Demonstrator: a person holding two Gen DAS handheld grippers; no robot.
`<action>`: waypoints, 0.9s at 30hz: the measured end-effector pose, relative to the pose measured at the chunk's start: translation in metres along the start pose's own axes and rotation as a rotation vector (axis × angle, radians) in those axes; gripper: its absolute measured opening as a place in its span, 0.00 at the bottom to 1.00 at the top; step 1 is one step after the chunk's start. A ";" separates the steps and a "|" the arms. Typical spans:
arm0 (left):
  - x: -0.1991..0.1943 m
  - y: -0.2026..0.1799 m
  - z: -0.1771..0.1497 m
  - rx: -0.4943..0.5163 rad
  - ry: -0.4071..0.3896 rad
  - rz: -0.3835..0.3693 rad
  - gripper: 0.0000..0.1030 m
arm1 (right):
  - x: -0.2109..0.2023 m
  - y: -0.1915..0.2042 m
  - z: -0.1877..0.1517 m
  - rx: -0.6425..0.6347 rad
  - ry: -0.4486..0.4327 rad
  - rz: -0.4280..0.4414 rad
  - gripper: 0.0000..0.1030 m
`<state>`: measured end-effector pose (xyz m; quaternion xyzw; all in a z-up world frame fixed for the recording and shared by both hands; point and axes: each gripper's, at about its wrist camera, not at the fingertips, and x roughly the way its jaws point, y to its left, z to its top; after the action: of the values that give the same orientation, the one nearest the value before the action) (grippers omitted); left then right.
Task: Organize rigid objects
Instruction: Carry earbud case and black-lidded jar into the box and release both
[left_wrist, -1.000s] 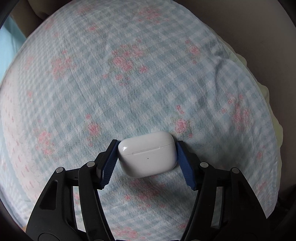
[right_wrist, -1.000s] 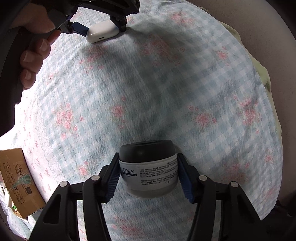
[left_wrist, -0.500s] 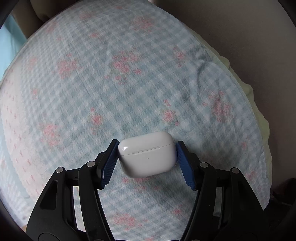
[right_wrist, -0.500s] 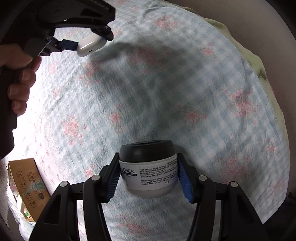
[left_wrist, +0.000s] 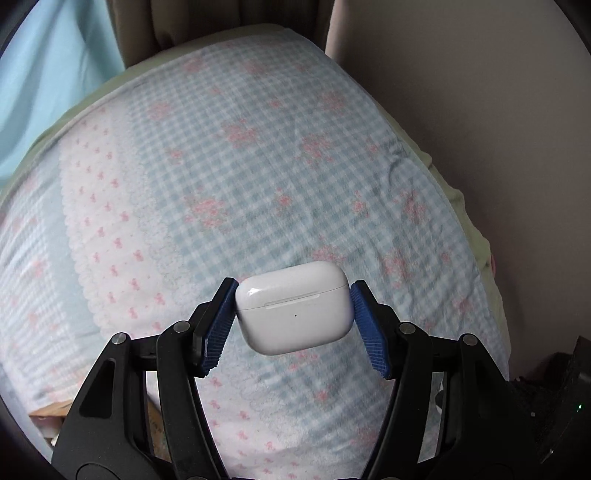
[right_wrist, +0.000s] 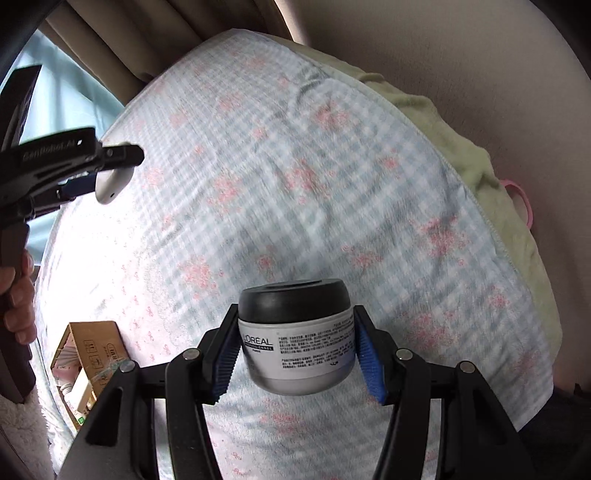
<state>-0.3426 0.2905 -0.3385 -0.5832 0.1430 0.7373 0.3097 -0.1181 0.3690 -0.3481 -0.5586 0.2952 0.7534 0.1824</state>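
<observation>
We note left gripper (left_wrist: 293, 319) clamped on white earbud case (left_wrist: 293, 307), held clear above checked bedspread (left_wrist: 258, 177). Right gripper (right_wrist: 295, 347) clamped on black-lidded cream jar (right_wrist: 295, 334), also above bedspread. Cardboard box (right_wrist: 86, 354) near left.

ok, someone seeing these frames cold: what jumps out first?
Both grippers are loaded and lifted above the blue-checked floral bedspread. The left gripper clamps a glossy white rounded earbud case between its blue ribbed pads. The right gripper grips a grey L'Oreal jar with a black lid. An open brown cardboard box sits low at the left of the right wrist view.
</observation>
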 end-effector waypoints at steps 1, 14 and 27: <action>-0.012 0.008 -0.006 -0.013 -0.011 0.001 0.57 | -0.009 0.007 0.000 -0.013 -0.010 0.004 0.52; -0.148 0.132 -0.123 -0.159 -0.125 0.054 0.57 | -0.053 0.140 0.000 -0.203 -0.075 0.116 0.52; -0.210 0.288 -0.272 -0.353 -0.145 0.092 0.57 | -0.041 0.304 -0.070 -0.371 -0.010 0.205 0.52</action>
<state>-0.2854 -0.1474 -0.2581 -0.5664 0.0153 0.8044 0.1783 -0.2383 0.0947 -0.2503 -0.5457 0.2058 0.8123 0.0004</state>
